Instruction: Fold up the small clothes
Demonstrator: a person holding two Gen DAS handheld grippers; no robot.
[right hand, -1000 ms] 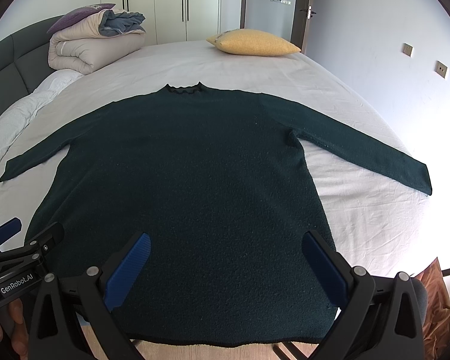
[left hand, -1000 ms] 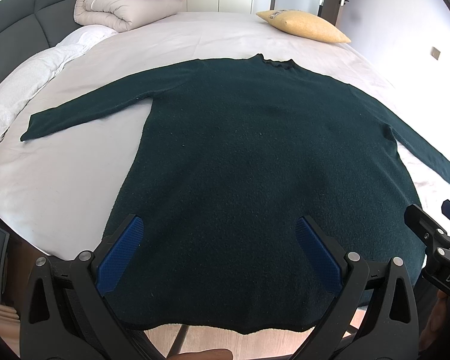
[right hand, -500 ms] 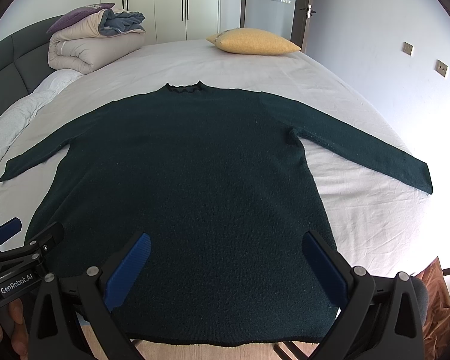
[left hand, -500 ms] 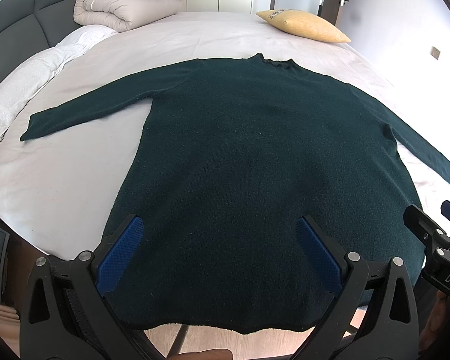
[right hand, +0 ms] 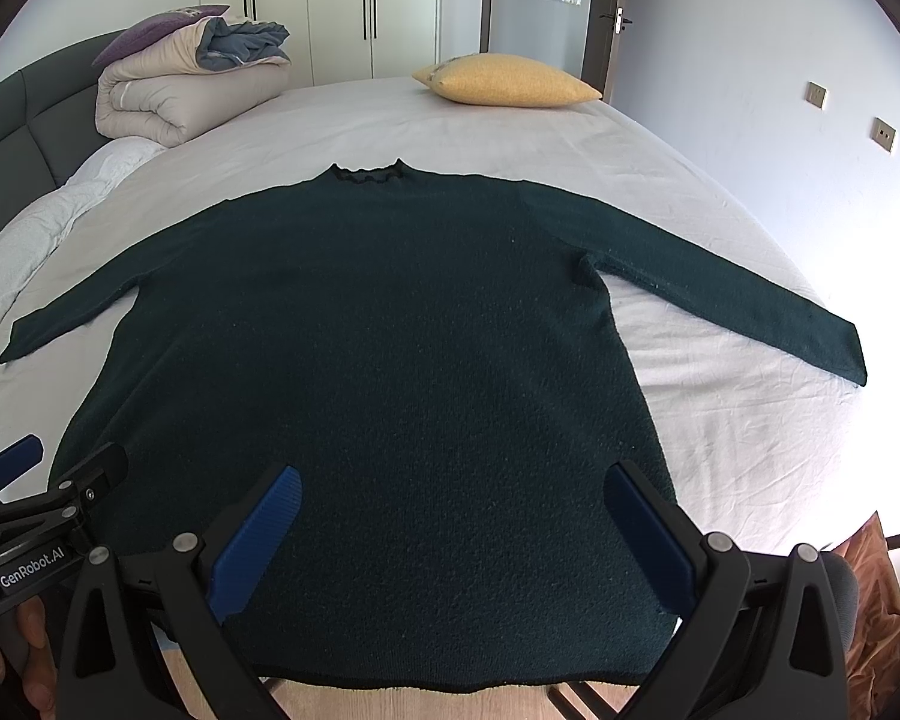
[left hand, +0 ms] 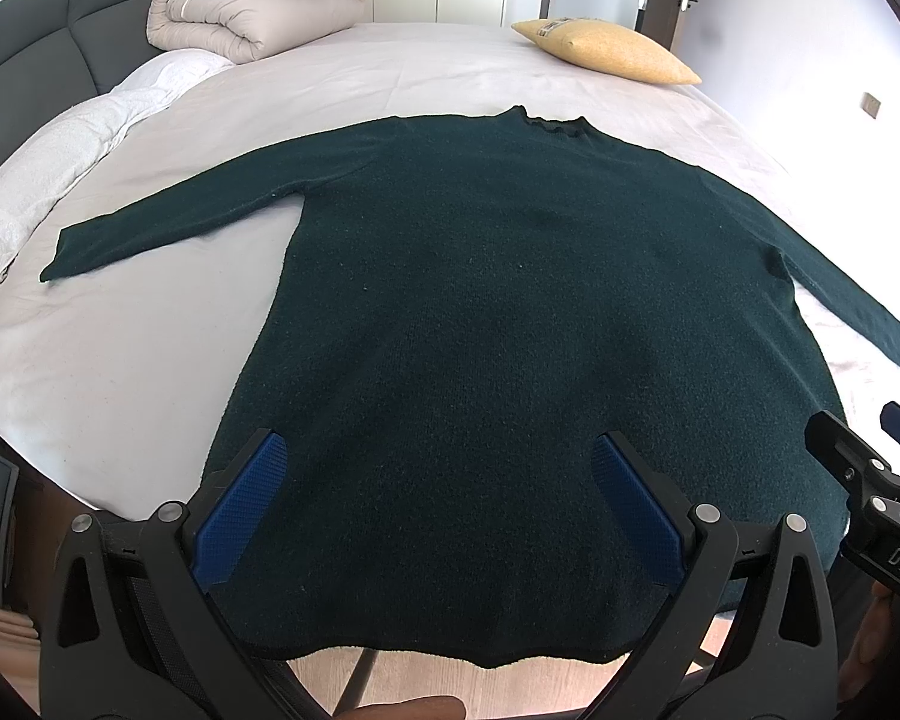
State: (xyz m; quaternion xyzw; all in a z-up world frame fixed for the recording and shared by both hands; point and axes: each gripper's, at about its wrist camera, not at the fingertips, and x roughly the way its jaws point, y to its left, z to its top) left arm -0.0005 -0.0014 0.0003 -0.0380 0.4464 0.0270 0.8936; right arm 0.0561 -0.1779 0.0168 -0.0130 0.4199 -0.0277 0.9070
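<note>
A dark green long-sleeved sweater (left hand: 510, 312) lies flat on the white bed (left hand: 120, 360), collar away from me, both sleeves spread outward, hem hanging over the near edge. It also shows in the right wrist view (right hand: 390, 348). My left gripper (left hand: 444, 498) is open and empty, held above the lower left part of the sweater near the hem. My right gripper (right hand: 450, 534) is open and empty above the lower right part. Each gripper shows at the edge of the other's view: the right one (left hand: 870, 480), the left one (right hand: 42, 492).
A folded beige duvet (left hand: 252, 12) and a white pillow (left hand: 48, 168) lie at the far left by the dark headboard (left hand: 30, 72). A yellow cushion (left hand: 612, 51) sits at the far end. Wooden floor (left hand: 402, 678) shows below the hem. A wall stands to the right.
</note>
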